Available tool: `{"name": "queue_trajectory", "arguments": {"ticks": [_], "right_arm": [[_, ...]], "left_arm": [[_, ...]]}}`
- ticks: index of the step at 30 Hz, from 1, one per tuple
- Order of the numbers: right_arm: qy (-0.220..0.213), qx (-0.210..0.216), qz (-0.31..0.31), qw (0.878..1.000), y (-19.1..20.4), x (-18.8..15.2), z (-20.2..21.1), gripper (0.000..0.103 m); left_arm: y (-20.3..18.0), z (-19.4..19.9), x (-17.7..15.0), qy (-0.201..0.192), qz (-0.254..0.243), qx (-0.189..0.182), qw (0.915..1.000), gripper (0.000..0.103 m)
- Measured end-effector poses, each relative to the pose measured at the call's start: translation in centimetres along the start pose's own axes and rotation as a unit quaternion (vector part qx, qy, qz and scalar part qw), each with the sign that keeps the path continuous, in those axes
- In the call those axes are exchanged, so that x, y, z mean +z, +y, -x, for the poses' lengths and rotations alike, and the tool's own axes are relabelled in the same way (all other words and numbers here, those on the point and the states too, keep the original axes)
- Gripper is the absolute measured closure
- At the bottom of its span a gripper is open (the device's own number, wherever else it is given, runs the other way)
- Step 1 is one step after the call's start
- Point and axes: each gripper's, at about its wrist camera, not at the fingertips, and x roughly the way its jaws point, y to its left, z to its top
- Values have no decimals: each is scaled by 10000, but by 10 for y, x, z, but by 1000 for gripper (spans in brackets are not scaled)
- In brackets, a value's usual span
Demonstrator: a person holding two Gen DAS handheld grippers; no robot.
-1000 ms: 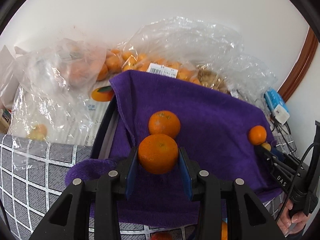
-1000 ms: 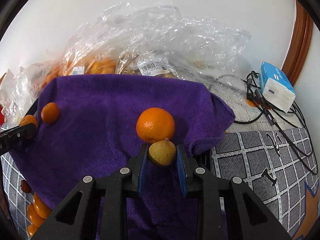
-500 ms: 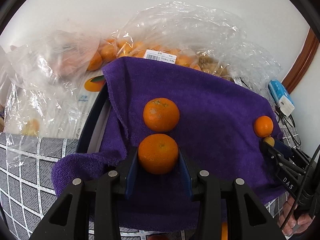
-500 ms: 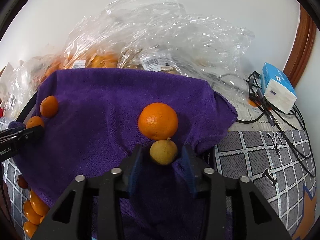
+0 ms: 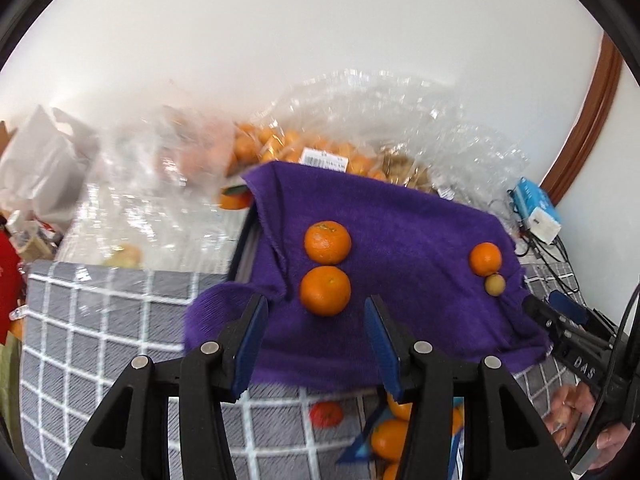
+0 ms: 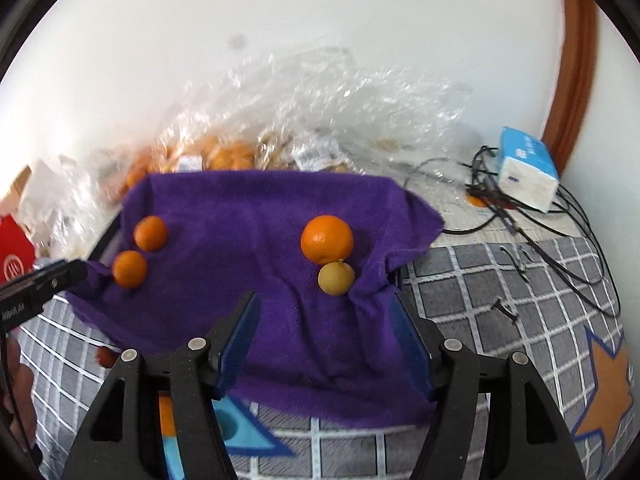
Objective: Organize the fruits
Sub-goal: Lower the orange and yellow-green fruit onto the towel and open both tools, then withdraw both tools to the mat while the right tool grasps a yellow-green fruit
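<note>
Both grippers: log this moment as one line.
left gripper: open | right gripper: open | towel: three oranges, one yellow fruit

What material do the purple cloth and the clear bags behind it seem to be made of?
The purple cloth looks like soft terry or microfibre towel: its surface is matte and fuzzy, and it folds in thick rounded creases. The clear bags look like thin plastic film: they are transparent, crinkled and glossy with bright highlights, and oranges show through them. The exact fibre or plastic cannot be told.
</note>
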Motion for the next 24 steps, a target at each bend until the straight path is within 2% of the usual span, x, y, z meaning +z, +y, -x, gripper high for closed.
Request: {"name": "queue_trajectory", "arguments": {"ticks": [2,4,7,9,11,18,24], "right_arm": [[-222,-174,-27,9996,1,-5,14,37],[-357,-135,-42,9993,2,-11,27,37],[-273,101,7,9996,6,-23,37,41],[-216,231,104,9994,10,-34,42,49],[-179,323,168,9992,14,-44,46,50],[53,722,441,9964,35,-84,35,67],[170,866,699,9936,56,-94,22,67]], "left_arm": [[1,14,-7,-118,-39,28,9999,55],[4,26,-14,-188,-65,85,9998,55],[10,42,-30,-220,10,43,9997,55],[16,48,-41,-179,136,-27,9997,55],[19,50,-51,-165,231,-10,9996,55],[38,41,-98,-44,437,93,9990,55],[52,23,-120,148,637,160,9977,55]]}}
